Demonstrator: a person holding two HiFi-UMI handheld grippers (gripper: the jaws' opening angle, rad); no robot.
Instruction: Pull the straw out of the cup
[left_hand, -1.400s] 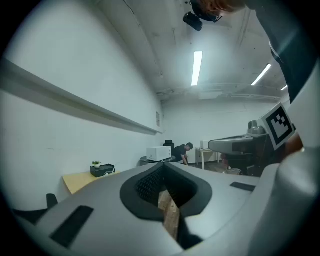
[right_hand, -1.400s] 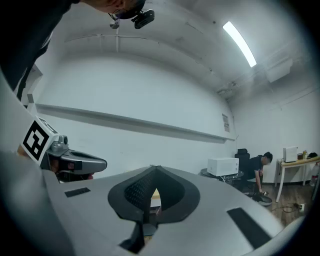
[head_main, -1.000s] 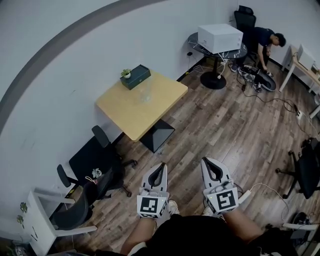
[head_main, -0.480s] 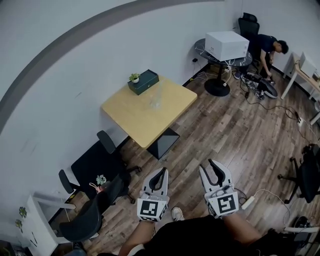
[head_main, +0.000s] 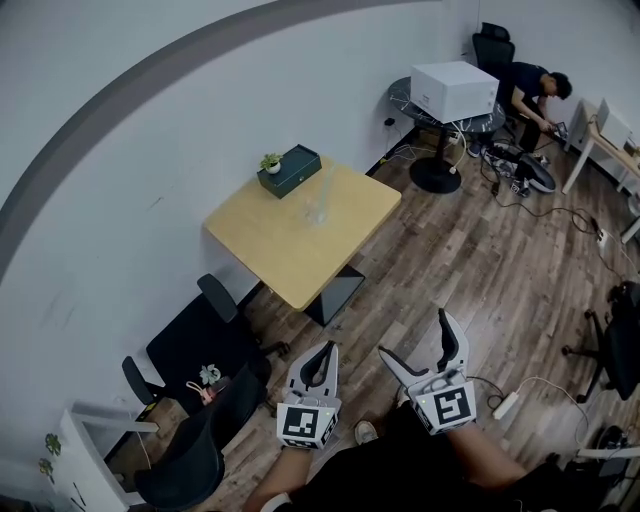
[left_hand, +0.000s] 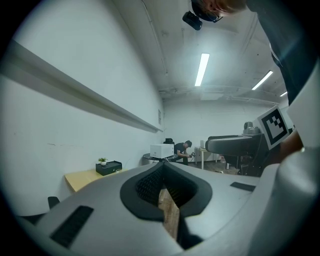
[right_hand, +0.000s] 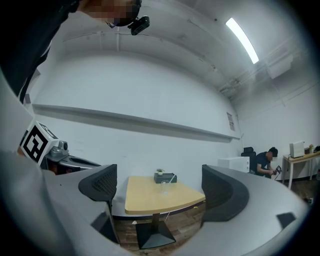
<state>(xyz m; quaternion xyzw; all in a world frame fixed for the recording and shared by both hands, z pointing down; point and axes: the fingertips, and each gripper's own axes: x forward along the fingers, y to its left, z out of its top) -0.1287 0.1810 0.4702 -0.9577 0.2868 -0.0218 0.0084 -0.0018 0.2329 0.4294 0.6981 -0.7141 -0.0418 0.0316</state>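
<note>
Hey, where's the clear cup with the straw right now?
In the head view's upper middle, the clear cup stands on the square wooden table by the white wall, close beside the dark green box.

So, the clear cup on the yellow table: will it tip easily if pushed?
Probably: the cup looks tall and narrow, so a high push may tip it. Its straw leans sideways, so a slanted pull might drag the cup along.

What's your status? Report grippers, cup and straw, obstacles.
Left gripper shut, empty; right gripper has just been opening wide, nothing between jaws. Straw in cup on table, far ahead, untouched. Black chairs beside table, off direct path.
</note>
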